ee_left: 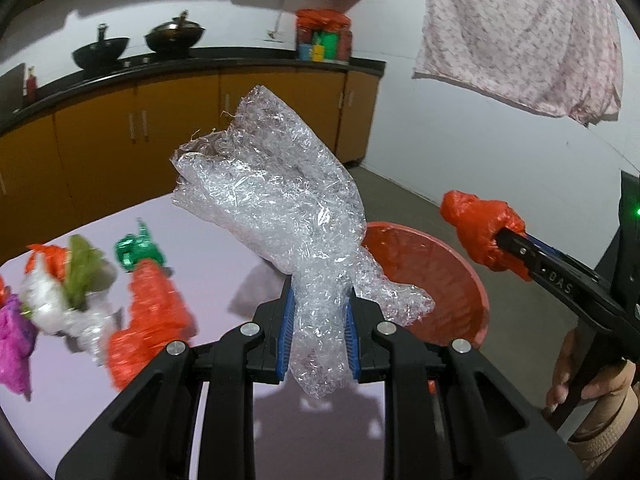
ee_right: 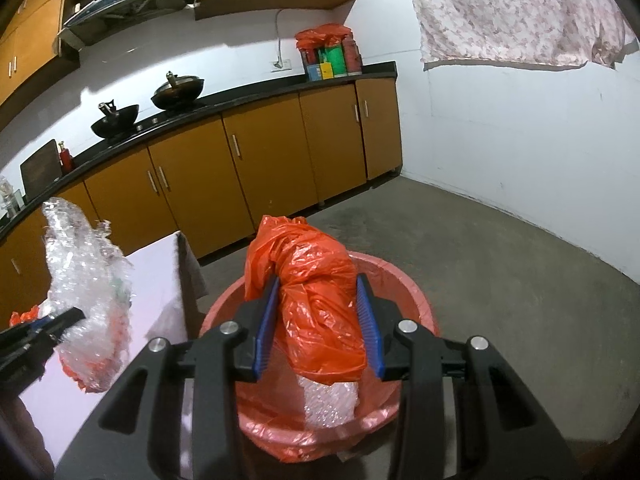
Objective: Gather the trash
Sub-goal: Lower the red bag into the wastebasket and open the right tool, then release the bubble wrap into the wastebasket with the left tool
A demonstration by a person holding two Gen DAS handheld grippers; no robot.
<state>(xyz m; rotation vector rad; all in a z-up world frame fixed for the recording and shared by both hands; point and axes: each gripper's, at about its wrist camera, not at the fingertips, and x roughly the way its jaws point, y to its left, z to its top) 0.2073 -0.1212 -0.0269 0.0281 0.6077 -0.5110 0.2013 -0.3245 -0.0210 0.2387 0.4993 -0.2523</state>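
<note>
Our right gripper (ee_right: pixel 316 320) pinches the orange bag (ee_right: pixel 320 304) over the red bin (ee_right: pixel 416 300). Our left gripper (ee_left: pixel 320 320) pinches the bubble wrap (ee_left: pixel 276 192) above the table (ee_left: pixel 224 240) (beside the bin). We should let go only once each is right over the bin.

Crumpled clear bubble wrap (ee_left: pixel 280 208) upright at frame centre; knotted orange bag (ee_right: pixel 320 304) centre, above red lined bin (ee_right: pixel 404 284); mixed wrappers (ee_left: pixel 84 304) piled lower left on worktop (ee_left: pixel 224 248)
</note>
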